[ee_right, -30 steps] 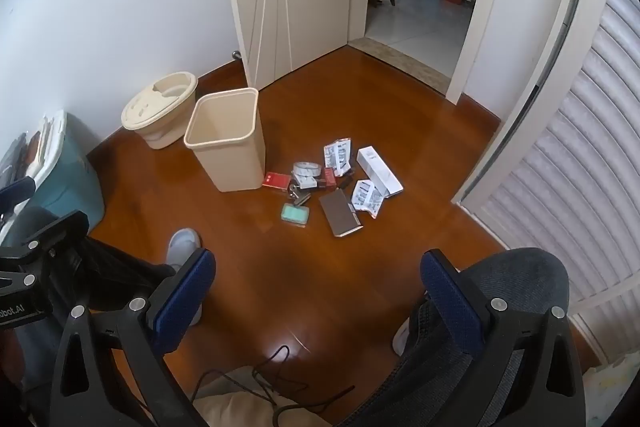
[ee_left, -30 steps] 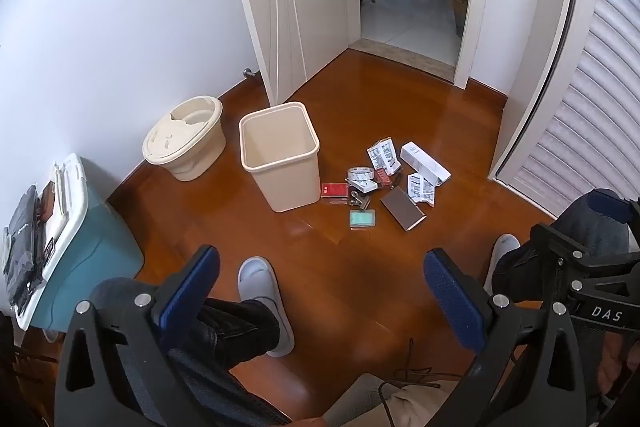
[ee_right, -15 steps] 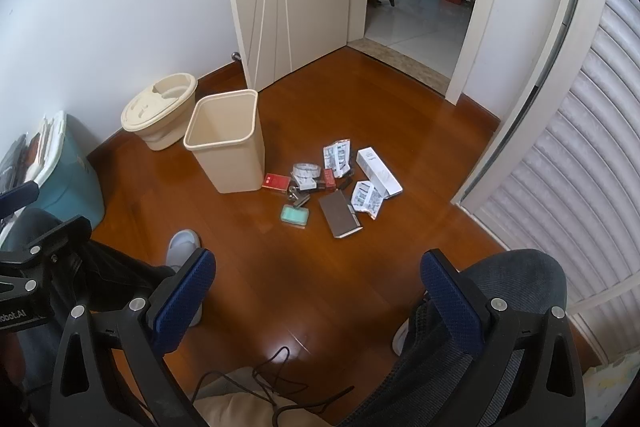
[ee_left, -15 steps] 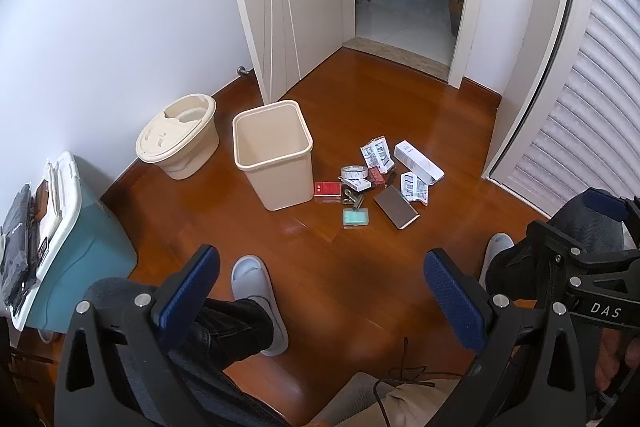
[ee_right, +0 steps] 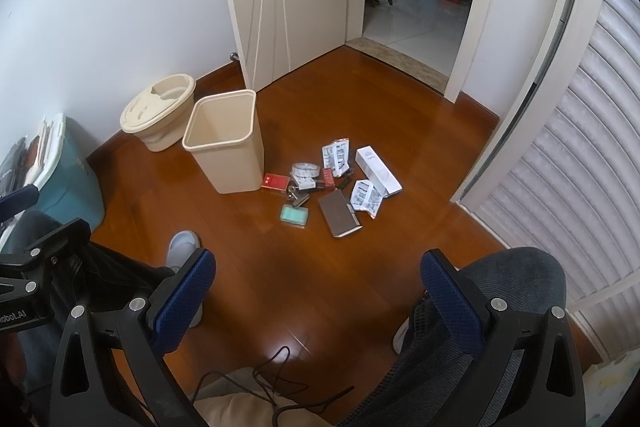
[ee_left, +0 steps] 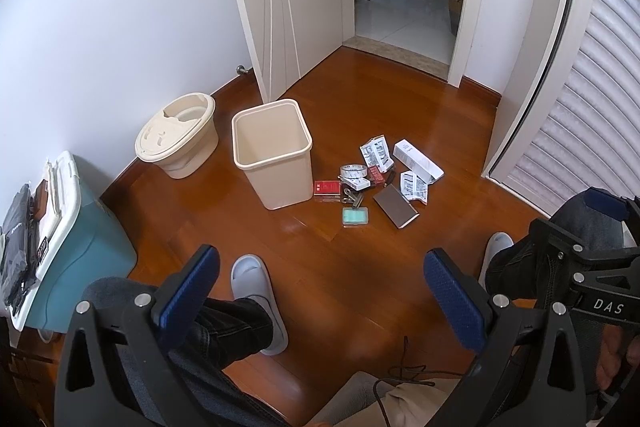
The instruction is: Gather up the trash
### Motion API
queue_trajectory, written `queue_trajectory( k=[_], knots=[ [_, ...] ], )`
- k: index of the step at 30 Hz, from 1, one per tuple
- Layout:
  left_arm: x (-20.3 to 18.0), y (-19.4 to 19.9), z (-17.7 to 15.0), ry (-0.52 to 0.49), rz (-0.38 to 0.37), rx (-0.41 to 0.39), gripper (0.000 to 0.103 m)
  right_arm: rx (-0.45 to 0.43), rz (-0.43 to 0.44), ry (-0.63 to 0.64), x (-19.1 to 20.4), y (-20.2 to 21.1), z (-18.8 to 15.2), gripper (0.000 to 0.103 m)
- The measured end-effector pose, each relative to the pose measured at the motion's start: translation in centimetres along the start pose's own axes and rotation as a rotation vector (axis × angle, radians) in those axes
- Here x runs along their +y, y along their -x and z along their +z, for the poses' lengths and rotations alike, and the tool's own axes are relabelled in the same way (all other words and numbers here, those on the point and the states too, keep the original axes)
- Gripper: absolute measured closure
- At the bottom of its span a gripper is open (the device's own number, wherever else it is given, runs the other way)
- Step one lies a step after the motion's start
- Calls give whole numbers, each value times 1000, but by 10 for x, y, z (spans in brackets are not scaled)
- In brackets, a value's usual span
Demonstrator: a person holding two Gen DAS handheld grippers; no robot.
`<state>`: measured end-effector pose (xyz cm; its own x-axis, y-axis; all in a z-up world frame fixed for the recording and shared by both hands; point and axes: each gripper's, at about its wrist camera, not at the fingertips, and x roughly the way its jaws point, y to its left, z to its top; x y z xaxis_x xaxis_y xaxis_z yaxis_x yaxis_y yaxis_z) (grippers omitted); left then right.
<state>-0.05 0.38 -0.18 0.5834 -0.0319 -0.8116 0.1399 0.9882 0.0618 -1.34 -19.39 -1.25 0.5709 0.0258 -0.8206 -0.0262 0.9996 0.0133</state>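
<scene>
Looking down past my knees, I see the trash pile [ee_right: 336, 187] lying on the wooden floor [ee_right: 280, 287], ahead of both sets of fingers and well apart from them. It sits just beside the empty beige bin [ee_left: 274, 151], on the side of the bin toward the louvred doors [ee_right: 560, 167].

My left gripper [ee_left: 320, 291] hangs wide open with nothing between its blue pads, and my right gripper [ee_right: 316, 291] is spread just as wide and equally empty.

The pile lies slightly right of centre for my left fingers and near dead centre for my right, so I judge the right the nearer.

Nearest to me, on the bin's near side, are the teal case [ee_right: 295, 215] and the brown flat box [ee_right: 339, 213], whose long axis points roughly toward me. The white long box [ee_right: 378, 171] lies farthest from the bin.

Between me and the pile the floor is bare, with my slippers [ee_left: 258, 291] off to the sides. The bin's open mouth is unobstructed, and a lidded tub [ee_left: 176, 135] stands behind it by the wall.
</scene>
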Motion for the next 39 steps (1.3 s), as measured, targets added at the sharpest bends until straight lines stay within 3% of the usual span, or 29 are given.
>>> queue_trajectory(
  k=[39],
  knots=[
    [3, -6, -6, 40, -11, 8, 0, 15, 6, 2, -1, -8, -6, 0]
  ],
)
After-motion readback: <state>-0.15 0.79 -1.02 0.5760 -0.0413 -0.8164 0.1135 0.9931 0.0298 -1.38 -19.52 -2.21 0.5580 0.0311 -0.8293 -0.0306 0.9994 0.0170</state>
